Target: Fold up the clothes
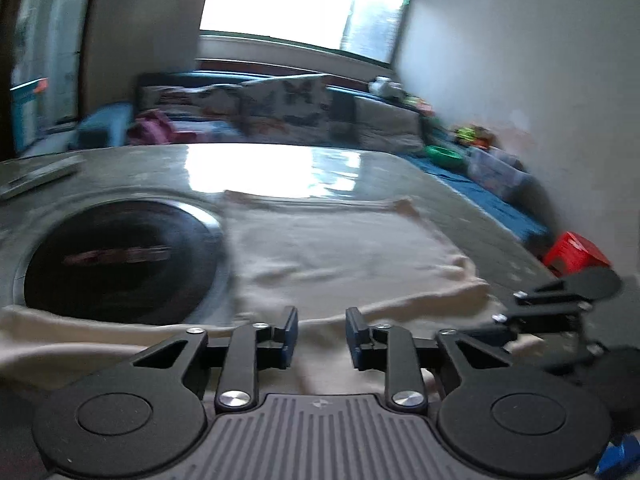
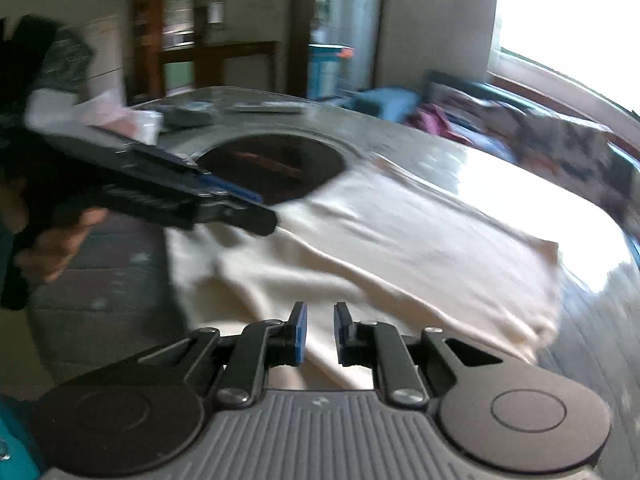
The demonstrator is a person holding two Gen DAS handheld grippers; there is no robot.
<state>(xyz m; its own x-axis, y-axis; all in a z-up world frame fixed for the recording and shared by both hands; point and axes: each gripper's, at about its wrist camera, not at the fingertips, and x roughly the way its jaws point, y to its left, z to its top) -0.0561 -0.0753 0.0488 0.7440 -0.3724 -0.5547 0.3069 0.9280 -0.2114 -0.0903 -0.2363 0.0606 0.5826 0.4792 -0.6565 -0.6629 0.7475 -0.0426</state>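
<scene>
Left wrist view shows a cream shirt [image 1: 340, 248] lying flat on a shiny grey table [image 1: 168, 168], spread out so it can be folded. Its near edge hangs toward the person, right under both claws, which I think makes it easy to grab. The left gripper [image 1: 322, 334] has a small gap between its blue pads, and I see only cloth behind the gap, nothing pinched in it. The right gripper [image 2: 320, 330] is open a little less, and it looks empty too, though the blur makes this hard to be sure of. Both claws point down at the shirt's near edge, likely getting ready to pinch it. One side of the shirt touches a round black plate [image 1: 120, 260] set into the table. Farther away sit a flat remote [image 1: 38, 178], a sofa with cushions [image 1: 280, 108], and a bright window [image 1: 296, 0].
</scene>
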